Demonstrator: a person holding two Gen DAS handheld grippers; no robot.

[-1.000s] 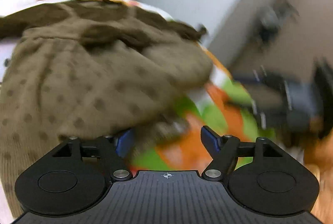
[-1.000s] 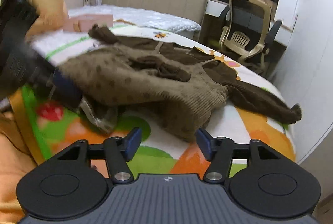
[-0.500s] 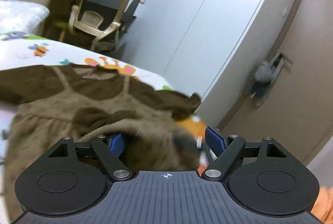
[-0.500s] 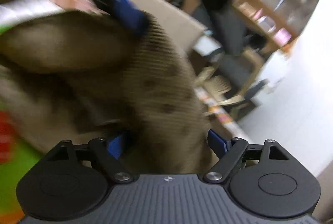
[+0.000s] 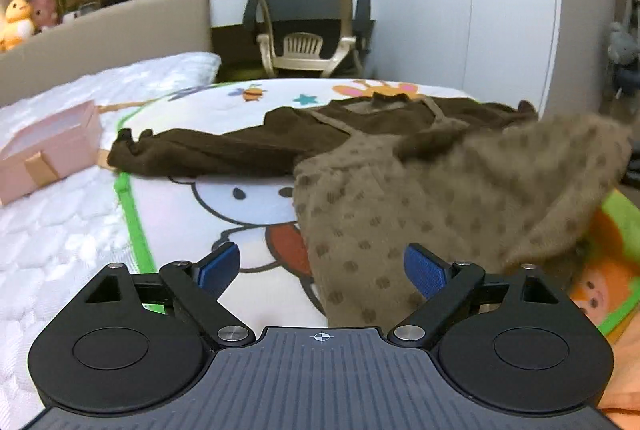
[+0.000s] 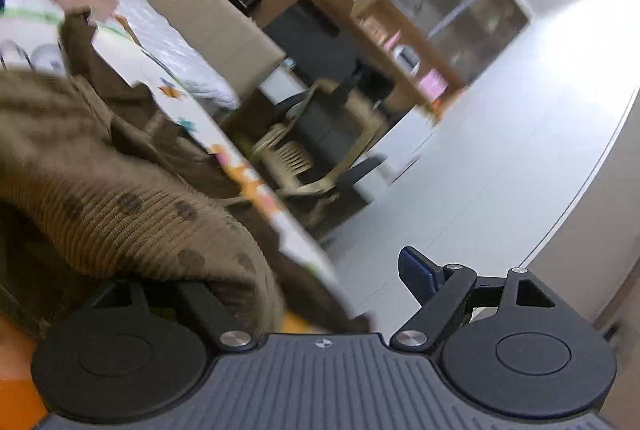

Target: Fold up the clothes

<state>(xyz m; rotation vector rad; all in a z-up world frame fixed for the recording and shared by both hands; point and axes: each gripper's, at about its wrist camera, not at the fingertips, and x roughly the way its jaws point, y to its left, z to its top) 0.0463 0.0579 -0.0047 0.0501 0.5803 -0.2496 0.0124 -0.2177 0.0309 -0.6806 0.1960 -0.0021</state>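
A tan dotted knit garment (image 5: 400, 198) with dark brown sleeves (image 5: 208, 154) lies on the cartoon-print bed cover (image 5: 248, 202). Its right side is lifted and blurred. My left gripper (image 5: 320, 270) hovers low over the garment's near left edge. Its jaws are opening, and the blue pads (image 5: 424, 272) stand wide apart with cloth under them, not pinched. In the tilted right wrist view, a ribbed fold of the garment (image 6: 120, 214) drapes over and hides the left finger of my right gripper (image 6: 320, 272). The right pad (image 6: 416, 276) stands free and far from the cloth.
A pink box (image 5: 44, 150) rests on the white quilt at the left. Behind the bed are a beige headboard (image 5: 120, 26) and an office chair (image 5: 304, 30). White wardrobe doors (image 5: 480, 10) close off the right. The bed's edge drops away at the right (image 6: 304, 238).
The left gripper drew back from the cloth, swung left and spread wider. The right gripper rolled and widened; the cloth between its jaws now hangs over its left finger only.
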